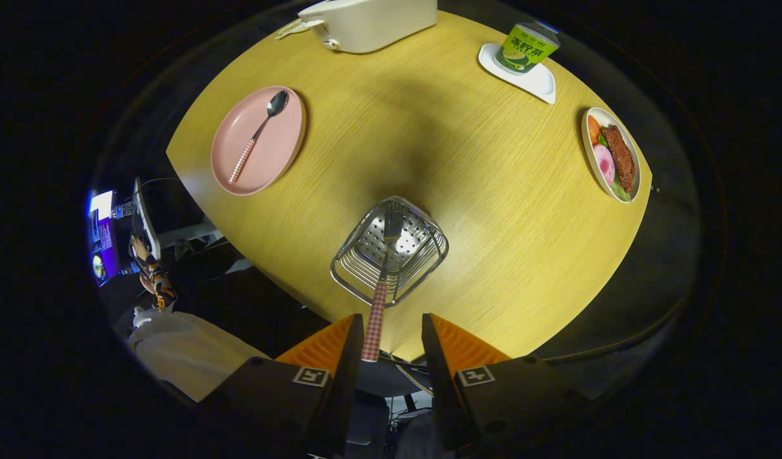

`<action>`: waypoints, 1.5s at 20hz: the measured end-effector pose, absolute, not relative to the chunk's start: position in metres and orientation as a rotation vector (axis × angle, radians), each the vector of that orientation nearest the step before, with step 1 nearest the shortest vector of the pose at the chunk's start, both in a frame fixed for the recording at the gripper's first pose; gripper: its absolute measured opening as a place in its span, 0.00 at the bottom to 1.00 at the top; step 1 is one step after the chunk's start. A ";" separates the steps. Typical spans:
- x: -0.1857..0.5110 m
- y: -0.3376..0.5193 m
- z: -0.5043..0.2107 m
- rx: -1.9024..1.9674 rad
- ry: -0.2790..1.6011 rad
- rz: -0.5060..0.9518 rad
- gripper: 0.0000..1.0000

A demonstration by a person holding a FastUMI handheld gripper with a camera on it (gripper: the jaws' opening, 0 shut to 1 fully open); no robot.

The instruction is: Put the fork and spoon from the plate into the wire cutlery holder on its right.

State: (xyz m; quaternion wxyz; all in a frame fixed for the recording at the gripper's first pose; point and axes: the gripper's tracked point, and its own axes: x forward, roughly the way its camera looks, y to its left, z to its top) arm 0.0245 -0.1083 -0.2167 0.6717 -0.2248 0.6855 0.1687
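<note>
The fingers (383,347) stand open with the fork (384,274) upright between them, tines down in the holder (391,252) at the table (493,191) edge, while the spoon (258,132) lies lengthwise on the plate (282,159), well beyond near the far left corner.

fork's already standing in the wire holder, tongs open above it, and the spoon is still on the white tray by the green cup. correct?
Not quite. In the gripper view the checked-handled metal spoon lies on the round pink plate, not on the white tray under the green cup. The rest holds: the checked-handled fork stands in the wire cutlery holder, and the tongs are open above it.
</note>
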 end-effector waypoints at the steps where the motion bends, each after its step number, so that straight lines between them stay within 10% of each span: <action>1: 0.024 -0.104 -0.213 -0.499 1.524 0.388 0.64; 6: 0.020 -0.072 -0.192 -0.390 1.400 0.425 0.96; 20: 0.040 0.039 -0.141 -0.313 0.858 0.421 1.00; 30: 0.043 0.147 -0.212 -0.238 0.828 0.416 1.00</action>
